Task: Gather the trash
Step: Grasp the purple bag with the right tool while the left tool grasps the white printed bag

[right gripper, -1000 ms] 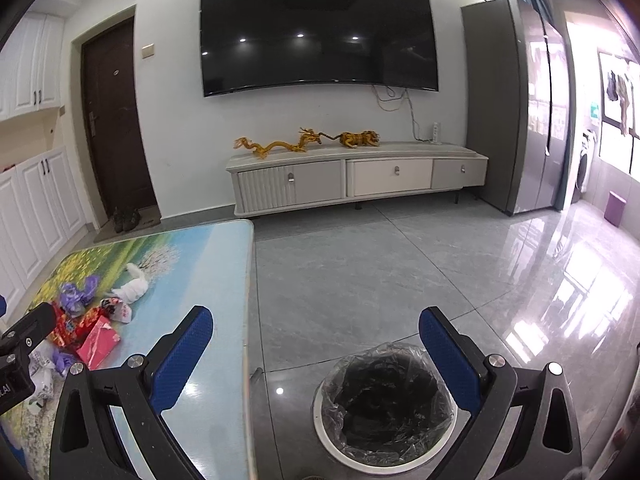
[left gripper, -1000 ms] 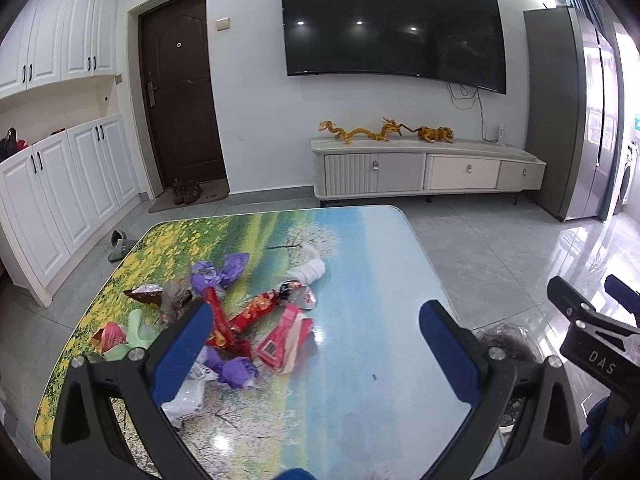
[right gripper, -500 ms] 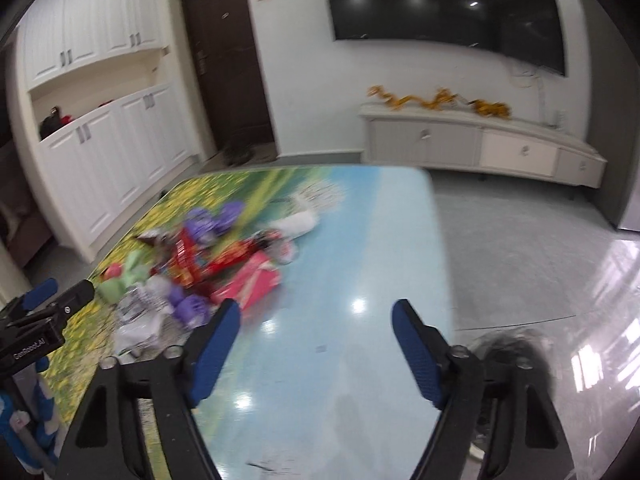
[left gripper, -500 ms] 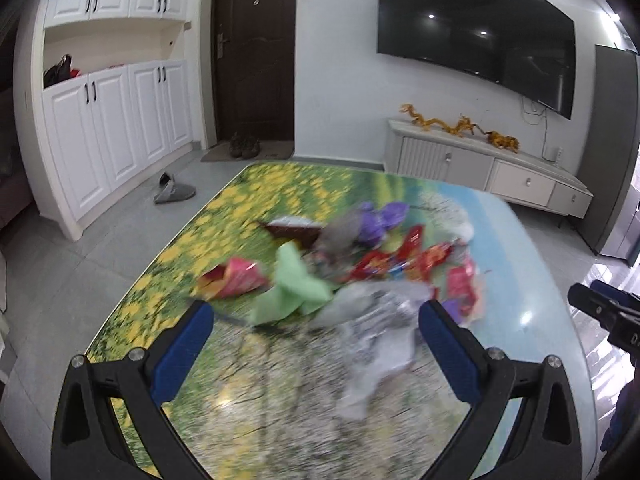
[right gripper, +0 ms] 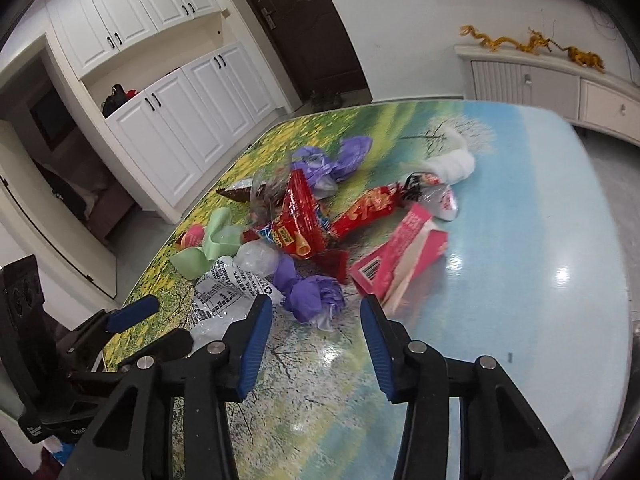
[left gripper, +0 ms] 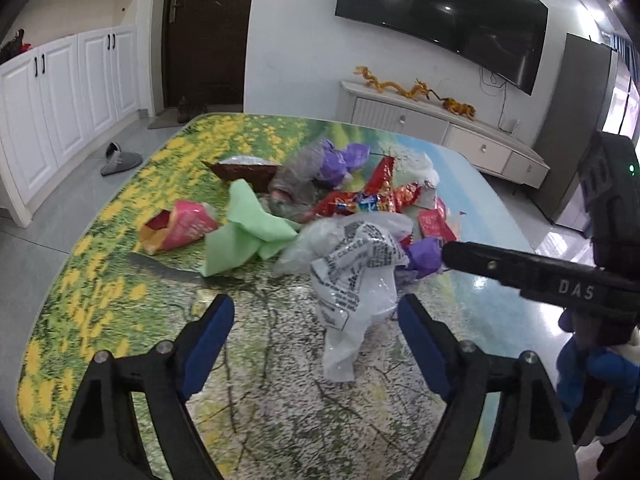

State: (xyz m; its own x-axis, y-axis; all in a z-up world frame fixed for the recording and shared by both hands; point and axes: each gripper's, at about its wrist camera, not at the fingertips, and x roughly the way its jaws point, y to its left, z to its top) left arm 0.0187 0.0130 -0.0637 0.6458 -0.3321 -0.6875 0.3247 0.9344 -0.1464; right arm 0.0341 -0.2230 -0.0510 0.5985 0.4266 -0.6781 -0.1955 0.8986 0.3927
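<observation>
A heap of trash lies on the landscape-printed table (left gripper: pixel 100 288). It holds a clear printed plastic bag (left gripper: pixel 356 276), green paper (left gripper: pixel 248 228), a pink packet (left gripper: pixel 180 228), red snack wrappers (right gripper: pixel 304 220), a crumpled purple wrapper (right gripper: pixel 312 296), a pink box (right gripper: pixel 396 264) and a white tissue wad (right gripper: pixel 456 164). My left gripper (left gripper: pixel 316 324) is open and empty, just short of the plastic bag. My right gripper (right gripper: pixel 316 332) is open and empty, its blue pads just in front of the purple wrapper. The right gripper also shows in the left wrist view (left gripper: pixel 520 276).
White cabinets (left gripper: pixel 68 80) stand at the left, a dark door (left gripper: pixel 208 32) behind. A TV (left gripper: pixel 440 16) hangs above a low white sideboard (left gripper: pixel 432 128). A grey slipper (left gripper: pixel 120 160) lies on the floor. The table's blue part (right gripper: pixel 540 260) lies right of the heap.
Both grippers have swung left and down from the room and bin toward the table. They now hover close to the trash heap, with narrower openings than before.
</observation>
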